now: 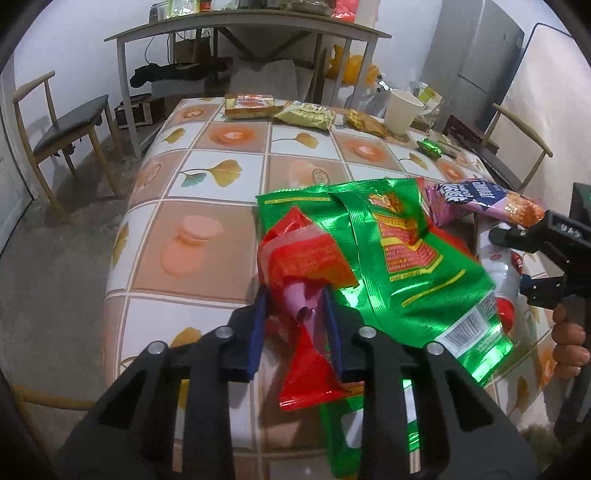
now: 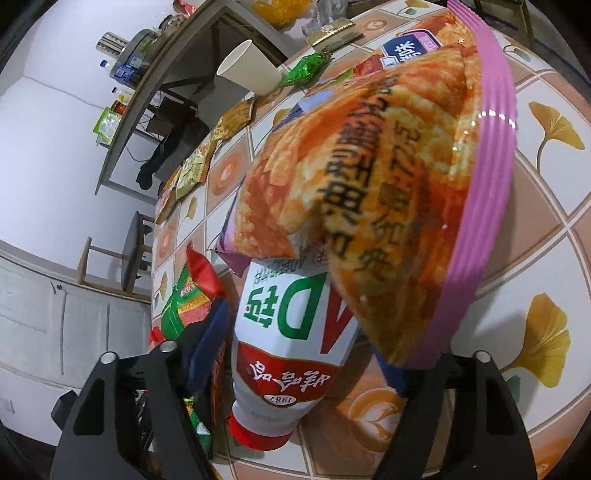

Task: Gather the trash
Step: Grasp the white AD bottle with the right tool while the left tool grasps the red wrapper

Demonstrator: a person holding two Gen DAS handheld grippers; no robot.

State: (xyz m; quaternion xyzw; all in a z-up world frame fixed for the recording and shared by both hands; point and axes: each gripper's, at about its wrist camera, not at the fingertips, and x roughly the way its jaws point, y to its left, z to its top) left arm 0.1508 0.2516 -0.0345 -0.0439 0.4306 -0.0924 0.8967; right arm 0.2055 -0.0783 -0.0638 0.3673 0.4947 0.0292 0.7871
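My left gripper (image 1: 295, 314) is shut on a bundle of wrappers: a red wrapper (image 1: 306, 254) and a large green foil bag (image 1: 399, 258), held over the near table edge. My right gripper (image 2: 295, 354) holds a white AD bottle with a red cap (image 2: 291, 332) between its fingers, and a purple-and-orange snack bag (image 2: 388, 192) lies over it. The right gripper shows in the left wrist view (image 1: 517, 258) at the right, with the purple bag (image 1: 480, 203). More wrappers (image 1: 251, 105) lie at the table's far edge, and a small green one (image 1: 430, 147) sits on the right.
The tiled tablecloth table (image 1: 207, 177) has a white paper cup (image 1: 402, 110) at its far right. A grey desk (image 1: 243, 33) with clutter stands behind. Wooden chairs stand at the left (image 1: 62, 129) and right (image 1: 517, 147). A fridge (image 1: 476, 62) is at the back right.
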